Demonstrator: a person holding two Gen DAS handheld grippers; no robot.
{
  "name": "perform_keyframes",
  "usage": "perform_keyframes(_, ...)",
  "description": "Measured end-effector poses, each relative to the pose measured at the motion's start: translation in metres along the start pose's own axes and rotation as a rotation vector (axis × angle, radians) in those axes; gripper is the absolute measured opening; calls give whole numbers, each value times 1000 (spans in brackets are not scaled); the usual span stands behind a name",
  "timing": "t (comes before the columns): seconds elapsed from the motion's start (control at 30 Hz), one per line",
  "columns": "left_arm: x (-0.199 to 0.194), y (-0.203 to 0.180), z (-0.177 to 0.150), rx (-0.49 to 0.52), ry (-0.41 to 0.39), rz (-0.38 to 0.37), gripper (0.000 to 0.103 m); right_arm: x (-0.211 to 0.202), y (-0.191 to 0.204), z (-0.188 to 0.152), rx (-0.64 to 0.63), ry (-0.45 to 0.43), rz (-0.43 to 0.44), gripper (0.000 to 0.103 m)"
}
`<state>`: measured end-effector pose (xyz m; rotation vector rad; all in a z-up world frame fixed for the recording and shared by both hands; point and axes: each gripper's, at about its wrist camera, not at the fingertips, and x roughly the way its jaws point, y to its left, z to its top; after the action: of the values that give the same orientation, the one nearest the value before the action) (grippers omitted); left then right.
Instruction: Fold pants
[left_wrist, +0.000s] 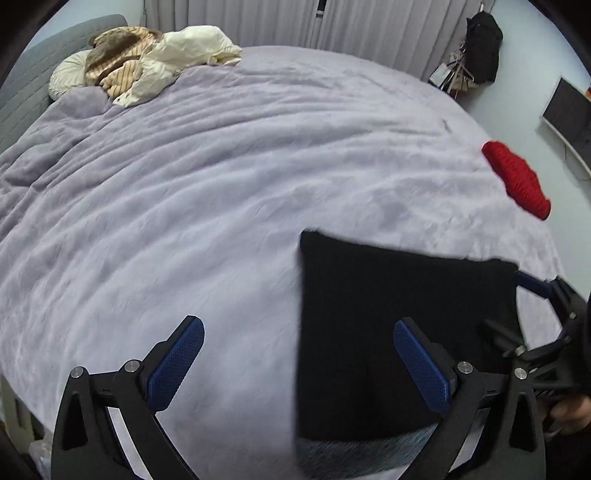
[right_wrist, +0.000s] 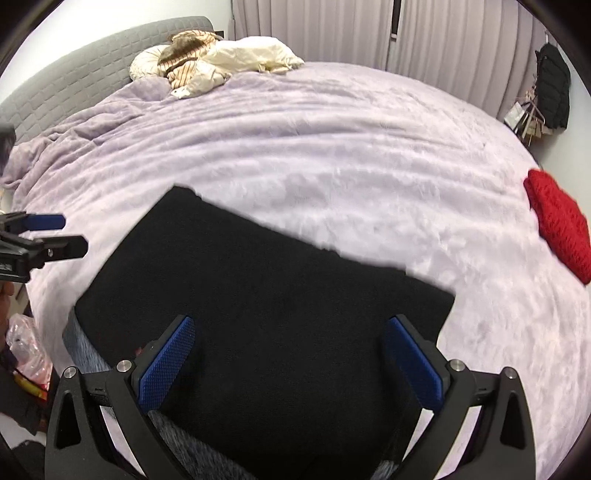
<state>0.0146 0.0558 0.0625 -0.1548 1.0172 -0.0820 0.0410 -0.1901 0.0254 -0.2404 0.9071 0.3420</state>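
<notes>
Pants (right_wrist: 266, 295) lie beneath right gripper (right_wrist: 290, 354).

Folded black fabric pants (right_wrist: 266, 295) lie flat on the lilac fleece-covered bed (right_wrist: 295, 147); the right tongs (right_wrist: 291, 365), blue pads spread wide, hang above them, gripping nothing, with a red knitted hat (right_wrist: 561, 229) well apart at the right edge

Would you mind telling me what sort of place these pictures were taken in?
Most likely a bedroom: a wide bed under a lilac blanket with a grey padded headboard, pale curtains behind, and black pants folded on the blanket.
</notes>
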Motion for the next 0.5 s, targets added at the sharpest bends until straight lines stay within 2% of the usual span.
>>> perform_keyframes(0.07, 17, -13, 27, -22, 8, -57, 103, 13, 1, 17, -12, 27, -47, 103)
perform_keyframes(0.1, 34, -22, 38, -30, 47, -112, 103, 25, 0, 26, 5, 59, -51, 103)
perform_keyframes(0.17, 67, -43, 44, -31, 145, -210, 103, 43, -2, 30, 26, 102, 23, 103)
perform_keyframes(0.2, 78, -50, 39, -11, 174, -208, 103, 51, 0, 27, 12, 126, 30, 103)
perform_keyframes(0.27, 90, -57, 15, 37, 220, -157, 103, 49, 6, 15, -27, 122, -11, 103)
perform_keyframes(0.37, 75, -62, -22, 110, 176, -119, 103, 28, 14, -17, -57, 109, 7, 103)
perform_keyframes(0.43, 60, -69, -42, 189, 152, -49, 103, 10, 17, -39, -63, 68, -19, 103)
perform_keyframes(0.5, 48, -70, -62, 233, 144, 19, 103, -3, 10, -55, -21, 72, 6, 103)
